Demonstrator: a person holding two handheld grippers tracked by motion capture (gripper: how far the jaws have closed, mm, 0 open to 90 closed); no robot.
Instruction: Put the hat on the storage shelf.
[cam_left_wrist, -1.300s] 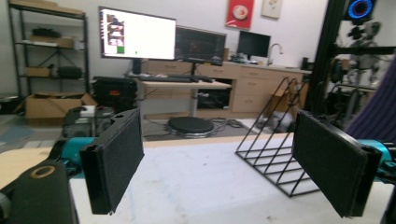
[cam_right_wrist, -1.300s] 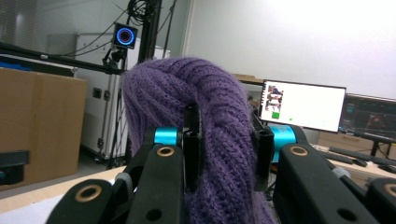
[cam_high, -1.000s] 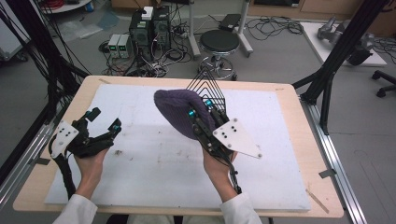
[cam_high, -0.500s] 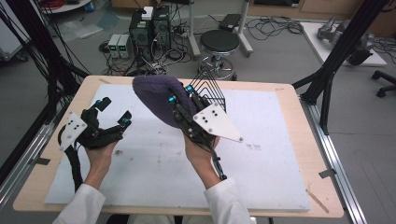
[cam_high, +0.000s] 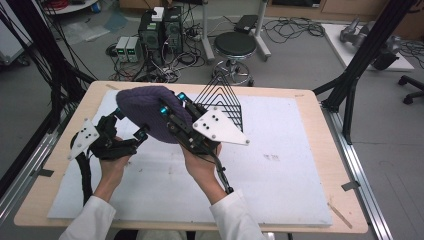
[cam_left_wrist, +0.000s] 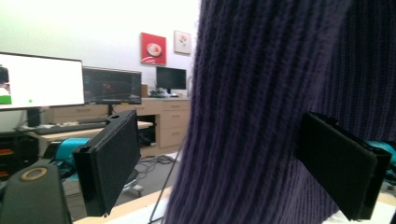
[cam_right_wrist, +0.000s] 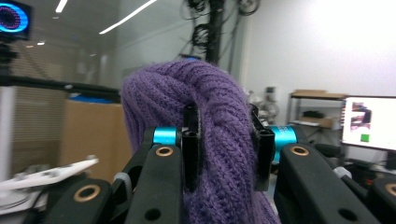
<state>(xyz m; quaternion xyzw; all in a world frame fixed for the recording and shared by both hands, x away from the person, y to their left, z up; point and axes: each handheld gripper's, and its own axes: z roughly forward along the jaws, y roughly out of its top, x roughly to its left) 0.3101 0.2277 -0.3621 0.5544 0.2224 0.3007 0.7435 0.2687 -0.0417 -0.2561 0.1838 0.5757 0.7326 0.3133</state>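
Two tongs work at one purple knitted hat (cam_high: 145, 112). The right tongs (cam_high: 172, 107), near the middle of the high view, are pinching a thick fold of the knit; in the right gripper view the black jaws press into the wool from both sides, bunching it between them (cam_right_wrist: 226, 140). The left tongs (cam_high: 129, 125), at the left of the high view, are spread wide, and in the left gripper view the hat (cam_left_wrist: 261, 112) hangs down between the two parted jaws, close to the one at the right of that frame. The hat is lifted off the bench (cam_high: 280, 150), above its upper left part. Behind the right tongs, toward the upper middle of the high view, a black wire rack (cam_high: 222, 100) stands on the white mat (cam_high: 165, 190) covering the bench.
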